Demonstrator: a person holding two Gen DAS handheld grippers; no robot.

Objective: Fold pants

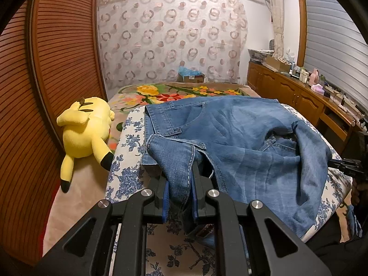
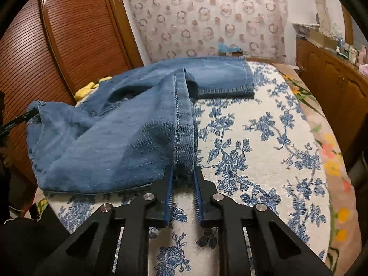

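Blue jeans (image 1: 241, 138) lie crumpled on a blue-flowered white cloth (image 2: 253, 138) spread over the bed. My left gripper (image 1: 180, 176) is shut on a bunched, stitched edge of the denim at the near left; the cloth hangs down between its fingers. In the right wrist view the jeans (image 2: 103, 142) spread to the left, with one leg's hem at the far side. My right gripper (image 2: 183, 172) is shut on a seamed fold of a leg at the near edge. The right gripper (image 1: 345, 163) also shows at the right border of the left wrist view.
A yellow plush toy (image 1: 85, 133) lies on the bed left of the jeans, beside a slatted wooden wardrobe door (image 1: 46, 69). A bright floral blanket (image 1: 161, 94) covers the far end of the bed. A wooden cabinet (image 1: 287, 87) with clutter on top runs along the right.
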